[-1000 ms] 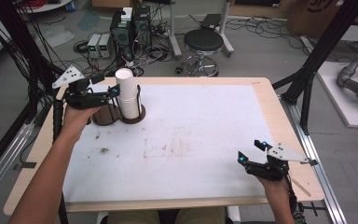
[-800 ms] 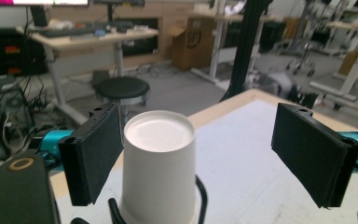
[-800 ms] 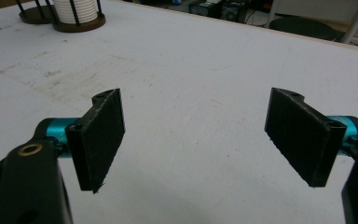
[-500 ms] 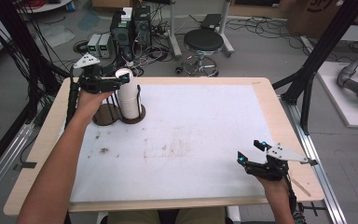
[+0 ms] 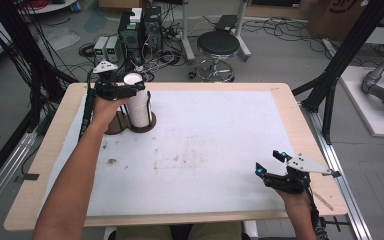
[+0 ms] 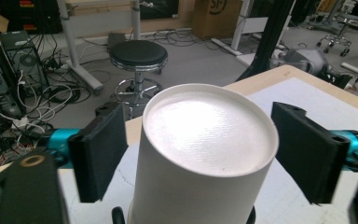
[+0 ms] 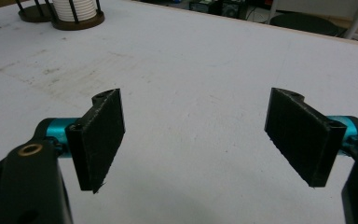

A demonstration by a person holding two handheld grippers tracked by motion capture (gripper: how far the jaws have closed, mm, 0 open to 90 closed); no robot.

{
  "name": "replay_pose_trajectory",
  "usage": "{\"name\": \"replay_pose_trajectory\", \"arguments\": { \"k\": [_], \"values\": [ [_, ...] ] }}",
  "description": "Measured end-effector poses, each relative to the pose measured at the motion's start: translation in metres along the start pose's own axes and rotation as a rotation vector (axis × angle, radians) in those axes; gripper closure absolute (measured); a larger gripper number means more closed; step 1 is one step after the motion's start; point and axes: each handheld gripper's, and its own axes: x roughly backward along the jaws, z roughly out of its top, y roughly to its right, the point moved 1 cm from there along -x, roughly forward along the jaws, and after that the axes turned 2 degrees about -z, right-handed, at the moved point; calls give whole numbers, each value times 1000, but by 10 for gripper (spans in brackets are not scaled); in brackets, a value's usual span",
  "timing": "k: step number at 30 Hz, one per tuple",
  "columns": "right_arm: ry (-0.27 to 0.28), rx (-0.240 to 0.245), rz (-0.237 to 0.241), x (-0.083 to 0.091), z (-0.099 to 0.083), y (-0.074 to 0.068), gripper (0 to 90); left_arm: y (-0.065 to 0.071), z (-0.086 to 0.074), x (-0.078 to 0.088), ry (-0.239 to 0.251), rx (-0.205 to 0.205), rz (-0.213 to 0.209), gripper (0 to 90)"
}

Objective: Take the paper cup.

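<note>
A stack of white paper cups (image 5: 139, 107) stands upright in a round brown holder (image 5: 147, 126) with black rods, at the far left of the table. My left gripper (image 5: 136, 86) reaches level around the top cup (image 6: 205, 140), one black pad on each side of its rim. Its jaws have just been closing, with the cup between them; a narrow gap still shows at the left pad (image 6: 100, 154). My right gripper (image 5: 268, 162) hovers open over the mat near the front right corner, nothing between its pads (image 7: 102, 135).
A second brown holder (image 5: 115, 125) without cups stands just left of the first. A white mat (image 5: 205, 150) with faint stains covers most of the wooden table (image 5: 45, 165). Behind the table are a black stool (image 5: 219, 45), computers and cables.
My left gripper has moved from the left side of the holders to the top of the cup stack, and its jaws have narrowed around the top cup. The right gripper has stayed put.
</note>
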Motion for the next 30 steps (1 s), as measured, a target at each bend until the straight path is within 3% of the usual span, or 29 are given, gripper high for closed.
{"name": "replay_pose_trajectory", "arguments": {
  "k": [10, 20, 30],
  "values": [
    [1, 3, -1, 0, 0, 1, 204, 0, -5, -3, -6, 10, -3, 306],
    [-1, 2, -2, 0, 0, 1, 204, 0, -4, -1, 2, -2, -7, 317],
    [-2, 2, -2, 0, 0, 1, 204, 3, 11, 9, 45, -10, -9, 319]
  ]
}}
